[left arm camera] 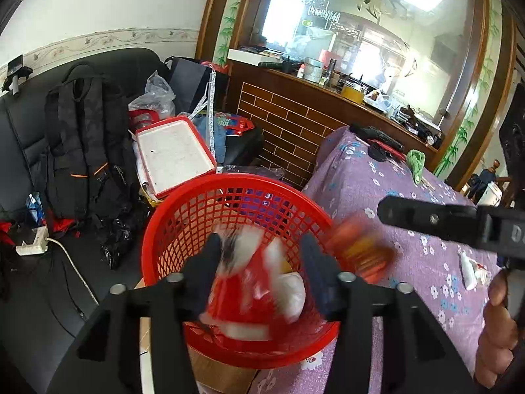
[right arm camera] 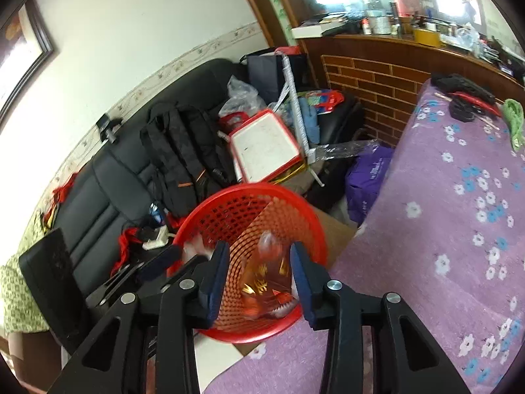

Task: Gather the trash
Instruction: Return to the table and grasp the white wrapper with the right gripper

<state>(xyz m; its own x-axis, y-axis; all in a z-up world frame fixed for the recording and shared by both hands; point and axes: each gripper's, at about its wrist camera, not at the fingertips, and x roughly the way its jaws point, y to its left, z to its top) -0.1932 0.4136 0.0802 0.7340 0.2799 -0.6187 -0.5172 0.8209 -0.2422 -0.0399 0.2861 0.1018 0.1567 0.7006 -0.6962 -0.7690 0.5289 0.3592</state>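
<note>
Against the wall stands a black sofa point(left arm camera: 29, 151), piled with a black backpack point(left arm camera: 82, 138), a red-rimmed white tray point(left arm camera: 174, 157) and plastic bags. Right of it a table under a purple flowered cloth point(left arm camera: 410, 229) fills that side of both views, and a brick-faced wooden counter point(left arm camera: 295, 111) with a mirror above it lies behind.

Between sofa and table sits a red mesh basket point(left arm camera: 183, 216), its rim close against the cloth edge.

Over the basket mouth hangs the left gripper point(left arm camera: 261, 252), its jaws spread. A blurred red and white wrapper point(left arm camera: 252, 285) is between them, apparently free of the pads and inside the basket opening, beside white crumpled paper point(left arm camera: 292, 292).

From the right, the right gripper point(right arm camera: 259, 262) points down into the same basket, jaws apart, with a blurred orange and gold wrapper point(right arm camera: 262, 282) between them; whether the pads touch it I cannot tell. In the left view that wrapper point(left arm camera: 361, 256) is a smear at the basket's rim, below the right gripper's black finger point(left arm camera: 426, 216), and a hand point(left arm camera: 498, 321) grips the handle.

One small white scrap point(left arm camera: 469, 269) lies on the cloth near that hand.
</note>
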